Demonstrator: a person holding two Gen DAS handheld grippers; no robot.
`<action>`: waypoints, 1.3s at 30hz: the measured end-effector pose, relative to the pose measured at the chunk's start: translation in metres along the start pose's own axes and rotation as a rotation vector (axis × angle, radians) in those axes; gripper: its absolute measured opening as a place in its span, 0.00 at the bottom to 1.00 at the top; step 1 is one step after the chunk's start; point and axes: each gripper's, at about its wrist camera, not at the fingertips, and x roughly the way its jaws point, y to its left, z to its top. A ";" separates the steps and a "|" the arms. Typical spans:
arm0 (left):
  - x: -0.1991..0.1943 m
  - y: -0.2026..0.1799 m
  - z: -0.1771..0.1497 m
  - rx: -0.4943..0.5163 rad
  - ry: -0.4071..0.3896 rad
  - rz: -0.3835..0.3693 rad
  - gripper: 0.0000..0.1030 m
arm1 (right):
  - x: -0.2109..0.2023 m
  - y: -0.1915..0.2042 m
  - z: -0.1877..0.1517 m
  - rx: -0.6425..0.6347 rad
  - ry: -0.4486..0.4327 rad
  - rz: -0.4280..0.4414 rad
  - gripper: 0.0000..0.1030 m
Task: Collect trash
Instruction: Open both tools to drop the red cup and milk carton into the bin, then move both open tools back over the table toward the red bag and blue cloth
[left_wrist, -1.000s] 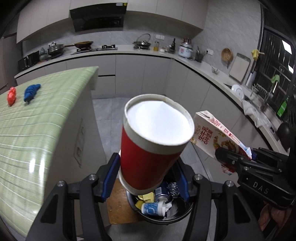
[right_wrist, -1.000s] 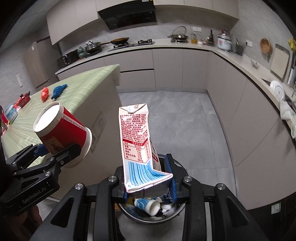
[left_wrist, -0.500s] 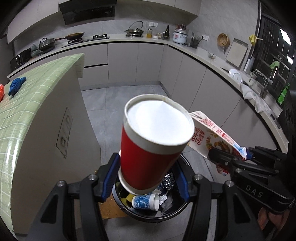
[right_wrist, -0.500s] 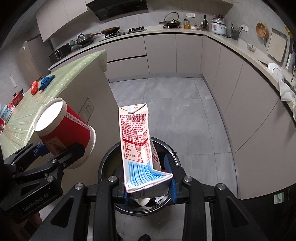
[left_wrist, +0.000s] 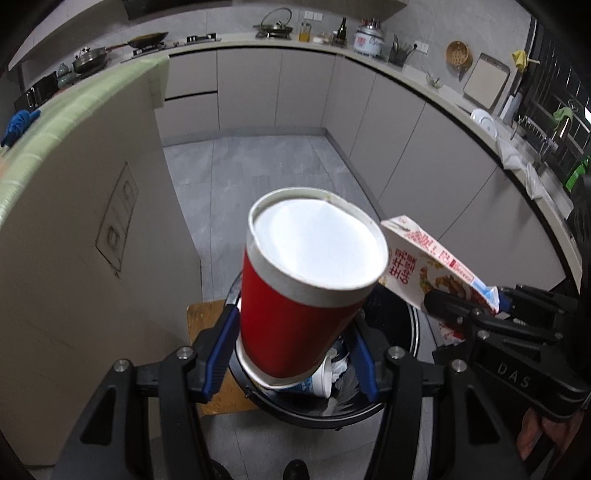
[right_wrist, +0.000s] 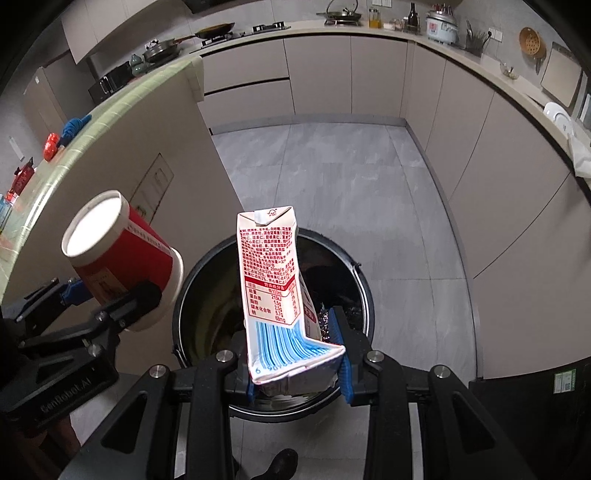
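Observation:
My left gripper (left_wrist: 291, 363) is shut on a red paper cup (left_wrist: 299, 314) with a white rim, held tilted over the black round trash bin (left_wrist: 325, 413). In the right wrist view the same cup (right_wrist: 118, 258) hangs left of the bin (right_wrist: 199, 295). My right gripper (right_wrist: 297, 360) is shut on the crushed lower end of a white, red and blue milk carton (right_wrist: 271, 291), upright above the bin's opening. The carton (left_wrist: 424, 266) also shows at the right of the left wrist view. A white and blue cup (left_wrist: 317, 382) and crumpled trash lie inside the bin.
A tall island with a green checked top (right_wrist: 122, 99) stands just left of the bin; its beige side panel (left_wrist: 74, 258) is close to the left gripper. Grey cabinets (right_wrist: 498, 177) run along the right and back. The tiled floor (right_wrist: 325, 177) lies beyond the bin.
Both grippers have sunk toward the bin and tipped further down, each still holding its item. The bin looks larger and nearer, and the island top has slid up and left in both views.

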 end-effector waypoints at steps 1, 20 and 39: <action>0.003 0.000 -0.001 0.000 0.007 0.000 0.56 | 0.002 0.000 0.000 0.000 0.003 -0.001 0.34; 0.016 0.018 0.000 -0.011 0.086 0.112 0.96 | 0.010 -0.032 0.019 0.145 -0.022 -0.075 1.00; -0.087 0.055 0.049 -0.071 -0.121 0.166 0.97 | -0.054 0.016 0.073 0.059 -0.165 -0.054 1.00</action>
